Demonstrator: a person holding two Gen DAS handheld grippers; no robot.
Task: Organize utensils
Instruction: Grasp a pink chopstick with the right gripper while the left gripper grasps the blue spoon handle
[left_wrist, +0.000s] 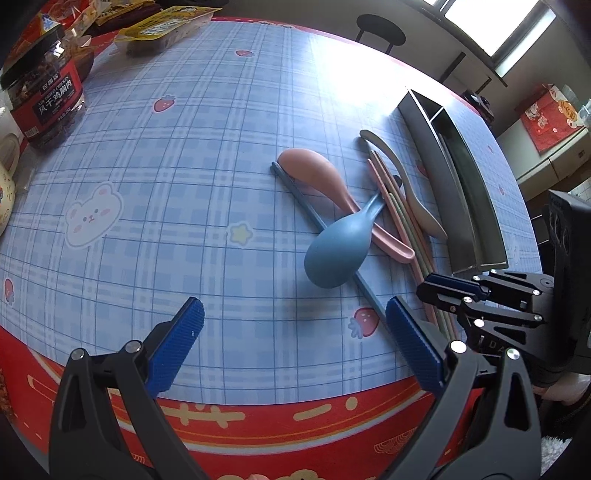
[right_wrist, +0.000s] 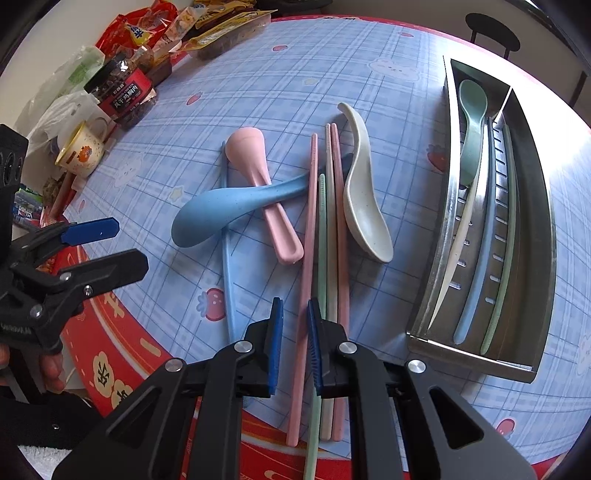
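Right gripper (right_wrist: 295, 345), bottom center of its view: ribbed blue pads narrowed to a small gap straddling one pink chopstick (right_wrist: 307, 266); whether the pads actually touch it, can't tell. Left gripper (left_wrist: 293, 343), bottom of its own view: jaws spread wide, nothing between them, hanging over the table edge; also visible at the left edge of the right view, parted. Just right of the pinched stick, the other chopsticks (right_wrist: 334, 258) lie side by side: green, cream, pink, all matte plastic with ridged tips. Left of them a blue chopstick (right_wrist: 226, 266) runs under the spoons. Mid frame: blue spoon (right_wrist: 207, 218), speckled matte, bowl down, handle crossing over the pink spoon (right_wrist: 258, 177) and reaching under the chopsticks. Cream spoon (right_wrist: 364, 199), speckled and deep-bowled, lies just right of the chopsticks, touching them. Right side of the right view: stainless steel utensil tray (right_wrist: 535, 221), slotted bottom, one divider; the left compartment holds a green spoon (right_wrist: 472, 122) and a cream stick, the right one blue and green sticks. Table cover (left_wrist: 184, 184) is blue plaid with strawberry, bear and star prints, red border with gold pattern. Upper left, far: clear jar (left_wrist: 48, 96), black lid, red label reading "风干鸡胸肉", then an enamel mug (right_wrist: 83, 151) and snack packets (right_wrist: 207, 29). Black stool (left_wrist: 380, 29) at the top beyond the table.
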